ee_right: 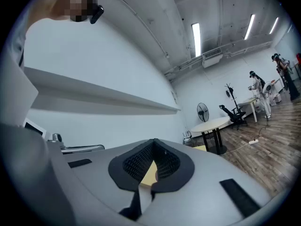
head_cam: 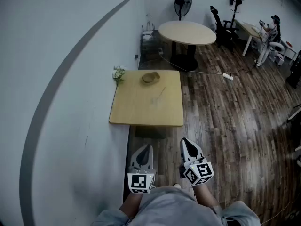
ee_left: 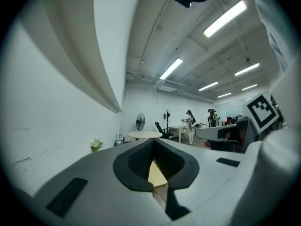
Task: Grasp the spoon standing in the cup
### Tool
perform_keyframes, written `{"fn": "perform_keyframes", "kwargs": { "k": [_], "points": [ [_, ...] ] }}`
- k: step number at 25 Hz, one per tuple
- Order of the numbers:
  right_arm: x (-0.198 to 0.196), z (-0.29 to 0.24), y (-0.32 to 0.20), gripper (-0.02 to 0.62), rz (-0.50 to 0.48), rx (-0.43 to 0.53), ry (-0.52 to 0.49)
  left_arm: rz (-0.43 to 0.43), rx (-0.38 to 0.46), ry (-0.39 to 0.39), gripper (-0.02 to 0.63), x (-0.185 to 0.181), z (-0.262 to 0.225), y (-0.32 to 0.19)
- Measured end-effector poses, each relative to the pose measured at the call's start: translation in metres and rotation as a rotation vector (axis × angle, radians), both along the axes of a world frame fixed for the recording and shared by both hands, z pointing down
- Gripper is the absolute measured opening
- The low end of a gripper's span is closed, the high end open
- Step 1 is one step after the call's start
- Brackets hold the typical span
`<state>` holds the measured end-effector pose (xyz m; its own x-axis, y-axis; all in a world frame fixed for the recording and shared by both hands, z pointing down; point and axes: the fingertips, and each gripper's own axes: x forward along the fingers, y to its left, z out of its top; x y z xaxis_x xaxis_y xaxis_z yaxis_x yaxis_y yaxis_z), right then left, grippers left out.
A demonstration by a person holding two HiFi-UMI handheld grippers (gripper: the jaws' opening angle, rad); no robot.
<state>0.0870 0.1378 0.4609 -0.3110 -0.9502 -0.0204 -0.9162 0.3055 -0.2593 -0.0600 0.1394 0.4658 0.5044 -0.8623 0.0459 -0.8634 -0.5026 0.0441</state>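
A square wooden table [head_cam: 141,109] stands against the wall ahead in the head view. On its far side lies a low brownish cup-like thing [head_cam: 150,77]; a thin dark streak [head_cam: 160,94] beside it may be the spoon, too small to tell. My left gripper [head_cam: 143,149] and right gripper [head_cam: 186,143] hang side by side short of the table's near edge, both shut and holding nothing. In the left gripper view the left gripper [ee_left: 154,186] shows only a sliver of tabletop [ee_left: 157,173] past its pads. The right gripper [ee_right: 143,188] looks the same in its own view.
A small bunch of white flowers [head_cam: 118,73] sits at the table's far left corner. Beyond stand a round table [head_cam: 187,33], a fan [head_cam: 183,1] and an office chair [head_cam: 221,25]. A power strip [head_cam: 228,76] lies on the wooden floor. A person [head_cam: 270,32] stands far right.
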Motion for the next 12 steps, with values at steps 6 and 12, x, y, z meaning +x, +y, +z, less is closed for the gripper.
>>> {"fn": "perform_keyframes", "kwargs": {
  "k": [6, 12],
  "points": [
    [0.007, 0.002, 0.004, -0.002, -0.009, 0.003, 0.004, -0.005, 0.0, -0.004, 0.002, 0.009, 0.001, 0.004],
    [0.022, 0.004, 0.009, -0.002, -0.024, 0.002, -0.007, -0.022, -0.004, -0.008, 0.002, 0.022, 0.002, 0.009]
  ]
}}
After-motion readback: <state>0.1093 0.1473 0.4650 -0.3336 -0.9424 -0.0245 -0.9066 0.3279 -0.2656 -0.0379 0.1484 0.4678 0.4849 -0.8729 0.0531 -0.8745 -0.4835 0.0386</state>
